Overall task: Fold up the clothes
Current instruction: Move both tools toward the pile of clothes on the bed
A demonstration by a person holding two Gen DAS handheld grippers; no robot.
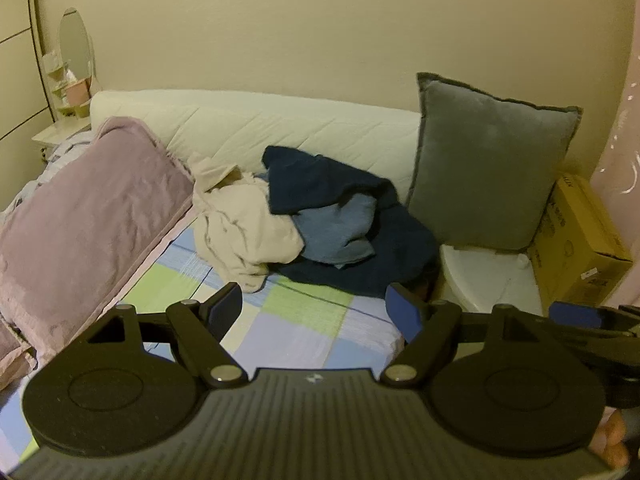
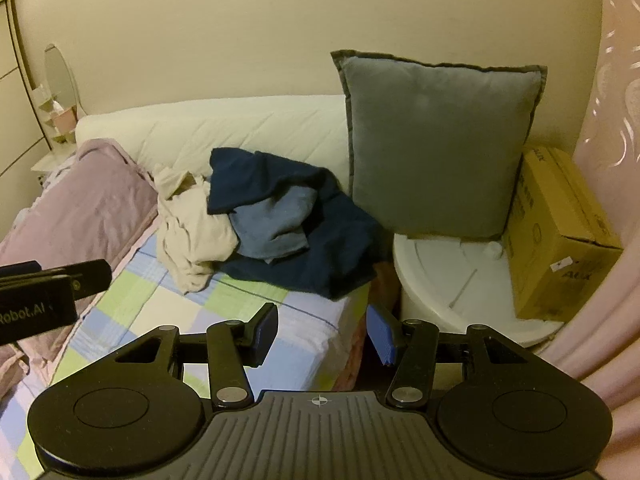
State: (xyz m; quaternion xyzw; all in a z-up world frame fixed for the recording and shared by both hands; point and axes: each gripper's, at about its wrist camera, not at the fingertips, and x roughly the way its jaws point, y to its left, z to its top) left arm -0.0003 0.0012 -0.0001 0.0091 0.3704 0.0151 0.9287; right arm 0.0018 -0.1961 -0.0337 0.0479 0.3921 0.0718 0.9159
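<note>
A heap of clothes lies at the far end of the checked bed sheet: a cream garment, a light blue one and a dark navy one draped over and around it. The heap also shows in the right wrist view, with the cream garment, the light blue garment and the navy garment. My left gripper is open and empty, held above the sheet short of the heap. My right gripper is open and empty near the bed's right edge.
A mauve blanket lies along the left. A white padded headboard and a grey cushion stand behind the heap. A white round stool and a cardboard box sit on the right. A pink curtain hangs at far right.
</note>
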